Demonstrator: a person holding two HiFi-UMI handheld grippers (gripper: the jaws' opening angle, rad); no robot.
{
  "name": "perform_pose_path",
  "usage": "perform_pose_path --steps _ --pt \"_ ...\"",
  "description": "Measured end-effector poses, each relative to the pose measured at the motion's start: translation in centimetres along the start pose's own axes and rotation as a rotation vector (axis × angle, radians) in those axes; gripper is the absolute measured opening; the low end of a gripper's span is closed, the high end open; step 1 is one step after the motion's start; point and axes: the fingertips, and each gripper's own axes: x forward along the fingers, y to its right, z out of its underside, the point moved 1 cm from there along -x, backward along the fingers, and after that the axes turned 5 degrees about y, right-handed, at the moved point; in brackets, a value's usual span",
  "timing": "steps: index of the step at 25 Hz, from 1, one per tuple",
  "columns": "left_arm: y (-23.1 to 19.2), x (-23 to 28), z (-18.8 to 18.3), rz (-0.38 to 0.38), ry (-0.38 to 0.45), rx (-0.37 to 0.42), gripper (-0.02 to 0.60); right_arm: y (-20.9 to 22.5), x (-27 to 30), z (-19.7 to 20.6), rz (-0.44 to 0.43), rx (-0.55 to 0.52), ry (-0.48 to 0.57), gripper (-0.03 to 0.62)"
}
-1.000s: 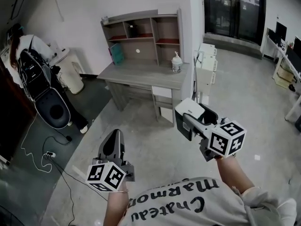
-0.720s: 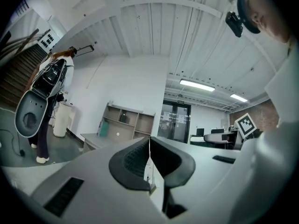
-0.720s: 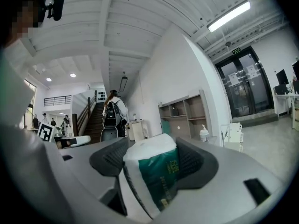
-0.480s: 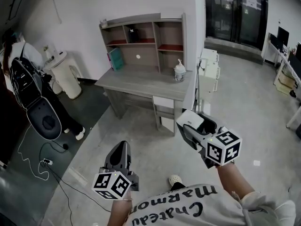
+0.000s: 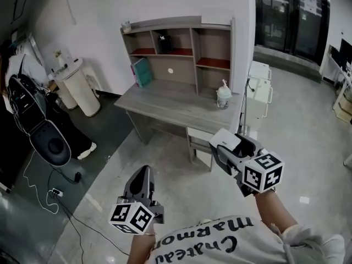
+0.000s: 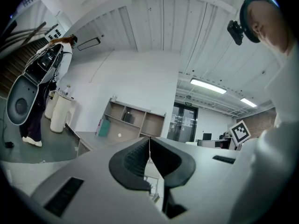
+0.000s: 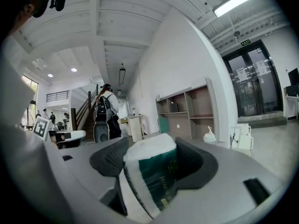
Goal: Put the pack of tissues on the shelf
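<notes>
My right gripper [image 5: 226,145] is shut on the pack of tissues [image 7: 152,174], a white and green soft pack that fills the gap between its jaws; from the head view the pack [image 5: 226,140] shows as a white block at the gripper's tip. My left gripper [image 5: 139,179] hangs lower left, jaws shut together with nothing between them [image 6: 149,158]. The shelf [image 5: 181,45] is a brown open unit with several compartments standing on the back of a grey desk [image 5: 176,100] against the white wall, ahead of both grippers.
A pump bottle [image 5: 223,97] stands on the desk's right end, a teal book [image 5: 142,72] at its left. A white bin [image 5: 77,87] and a person with a backpack [image 5: 25,87] are at the left; cables [image 5: 60,191] lie on the floor. White boxes [image 5: 259,89] sit right of the desk.
The view has moved closer to the desk and shelf, which now sit larger and further right. Both grippers keep their hold and pose.
</notes>
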Motion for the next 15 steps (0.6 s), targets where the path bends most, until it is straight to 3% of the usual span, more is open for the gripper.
perform_pose_path --steps 9,15 --pt "-2.3 7.4 0.2 -0.018 0.034 -0.014 0.018 4.3 6.9 -0.7 -0.035 0.01 -0.012 0.319" --pt "-3.8 9.5 2.0 -0.006 -0.02 -0.022 0.018 5.6 9.5 0.6 -0.027 0.029 -0.043 0.318"
